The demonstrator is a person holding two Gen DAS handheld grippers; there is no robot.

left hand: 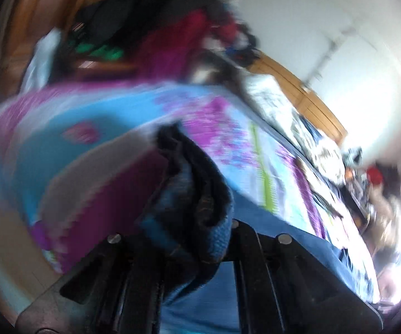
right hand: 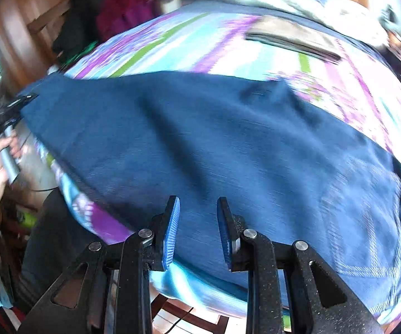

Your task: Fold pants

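Gripping a bunched edge of the limp blue pants [right hand: 200, 139], the left gripper [left hand: 189, 222] was closed; the right gripper [right hand: 197, 231] gaped empty over the bedspread [right hand: 172, 41].

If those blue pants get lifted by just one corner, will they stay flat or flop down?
Probably flop. The blue pants sag and ripple between the left tongs and the bedspread, so they look soft, not stiff. Where the left tongs pinch them, the cloth bunches into thick folds, hinting at fairly heavy fabric unlikely to slip.

The pants [right hand: 214, 150] lie spread across the bed [right hand: 189, 41]. A clothes pile [left hand: 156, 27] sits behind the bed, against the wall [left hand: 311, 14].
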